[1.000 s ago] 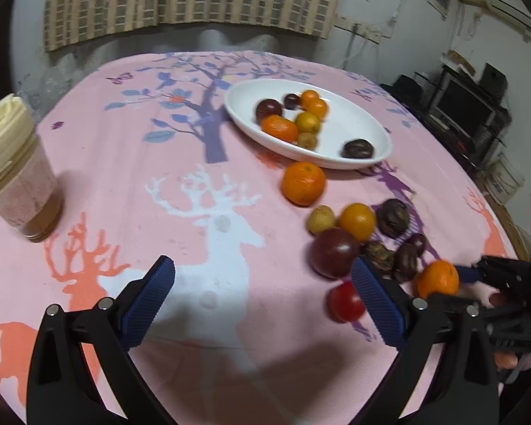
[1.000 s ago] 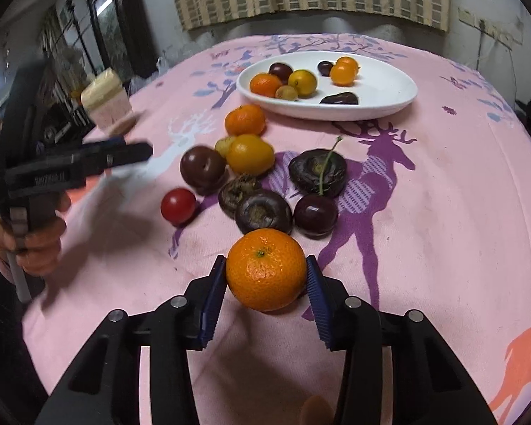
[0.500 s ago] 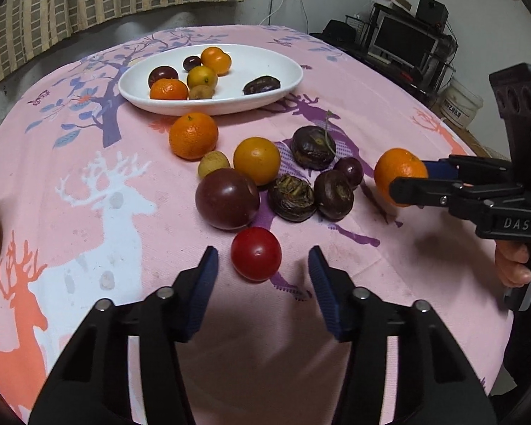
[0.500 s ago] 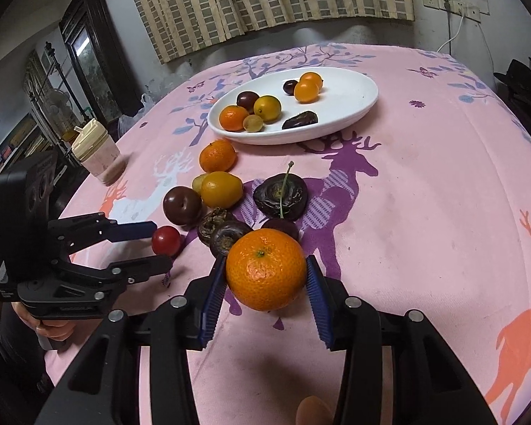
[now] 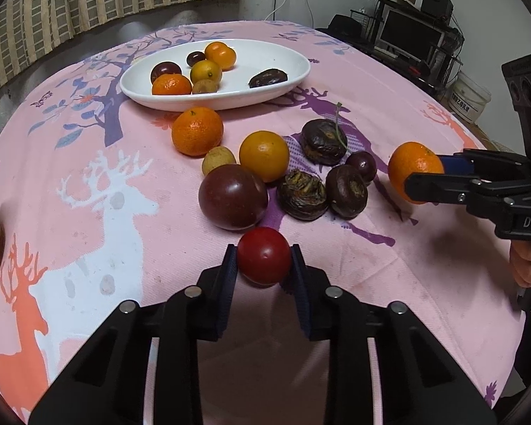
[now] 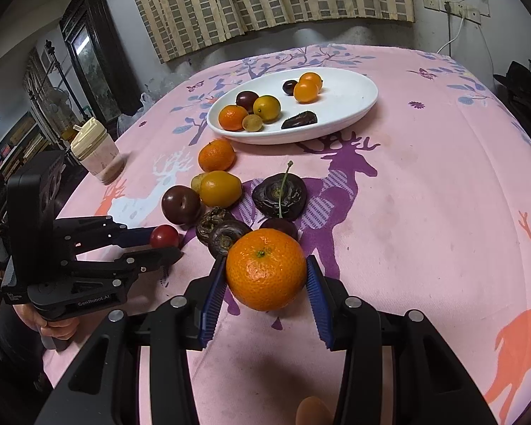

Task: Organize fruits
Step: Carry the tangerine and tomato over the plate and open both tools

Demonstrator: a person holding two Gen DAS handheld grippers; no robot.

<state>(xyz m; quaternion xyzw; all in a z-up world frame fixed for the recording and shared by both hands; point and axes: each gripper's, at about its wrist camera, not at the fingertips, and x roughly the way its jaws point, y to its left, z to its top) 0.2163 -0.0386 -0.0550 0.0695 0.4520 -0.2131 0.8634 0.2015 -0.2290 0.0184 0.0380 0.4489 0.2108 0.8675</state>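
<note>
Left gripper (image 5: 263,260) is clenched on the red tomato (image 5: 263,260) — pads on its two sides at the widest girth, fruit low over the table's (image 5: 424,272) near edge; can't tell whether it touches the cloth. Right gripper (image 6: 265,276) is clamped on a tangerine (image 6: 265,274), held clear above the cloth near the loose pile.

Handling, as I judge it: tomato is light, smooth-skinned, slippery and easily bruised — minimal squeeze, keep the grip across the equator or it will squirt out. Tangerine is light too, with a pebbled rind that bites into the ribbed pads; soft under the skin, so no extra force.

White plate (image 6: 354,106) sits toward the table's far edge, part filled. Open space is on its right half, past the dark date-like fruit (image 6: 299,119).
</note>
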